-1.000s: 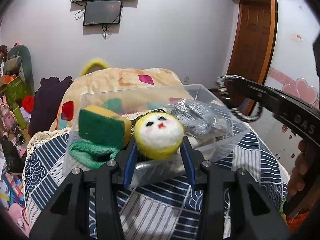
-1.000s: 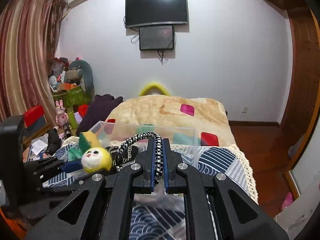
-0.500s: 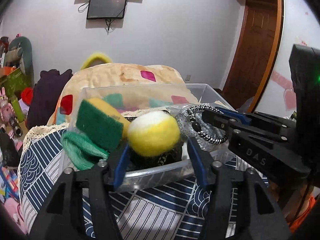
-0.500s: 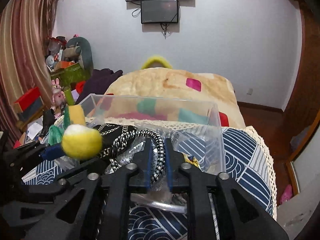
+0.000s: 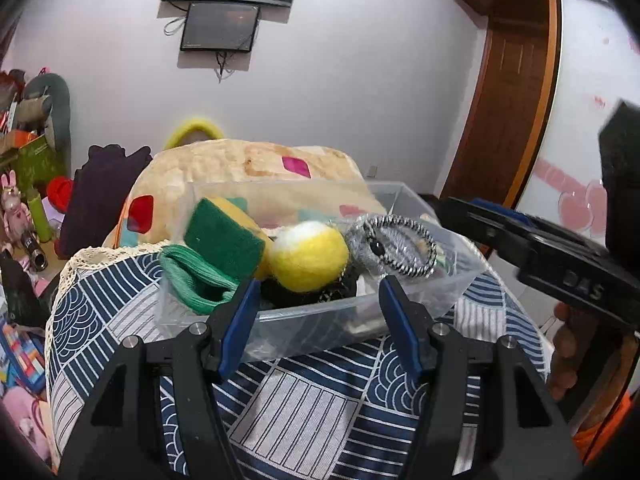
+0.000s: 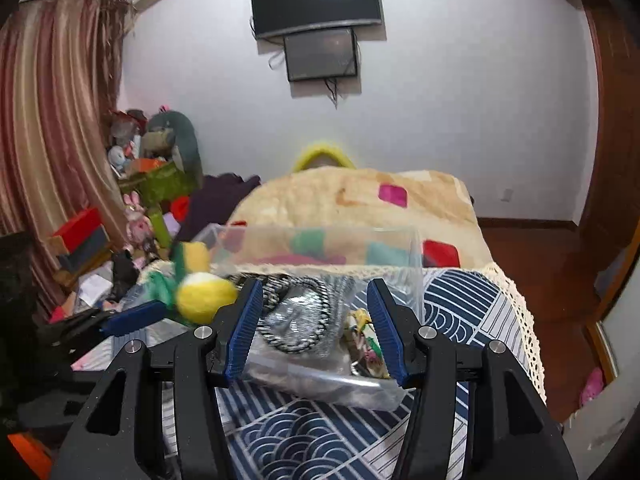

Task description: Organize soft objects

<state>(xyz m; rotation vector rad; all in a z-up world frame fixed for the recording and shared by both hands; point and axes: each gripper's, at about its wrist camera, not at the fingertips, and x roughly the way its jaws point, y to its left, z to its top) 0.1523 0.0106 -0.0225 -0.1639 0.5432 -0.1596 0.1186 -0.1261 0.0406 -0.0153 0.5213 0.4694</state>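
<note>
A clear plastic bin [image 5: 320, 322] sits on a blue patterned cloth [image 5: 304, 404]. In it lie a yellow-white felt ball [image 5: 308, 258], a green-yellow sponge [image 5: 224, 236], a green cloth [image 5: 196, 276] and a black-white braided cord [image 5: 404, 244] on silver material. My left gripper [image 5: 316, 312] is open and empty just in front of the bin. My right gripper [image 6: 314, 326] is open and empty at the bin's near side, over the cord [image 6: 280, 312]; the ball [image 6: 204, 296] shows at its left.
A beige blanket [image 5: 248, 168] with coloured patches lies behind the bin. Toys and boxes [image 6: 152, 184] crowd the left side. The cloth has a lace edge [image 6: 516, 304] at the right, with wooden floor beyond.
My left gripper let go of the felt ball into the bin and opened. My right gripper let go of the braided cord into the bin, opened and drew back.
</note>
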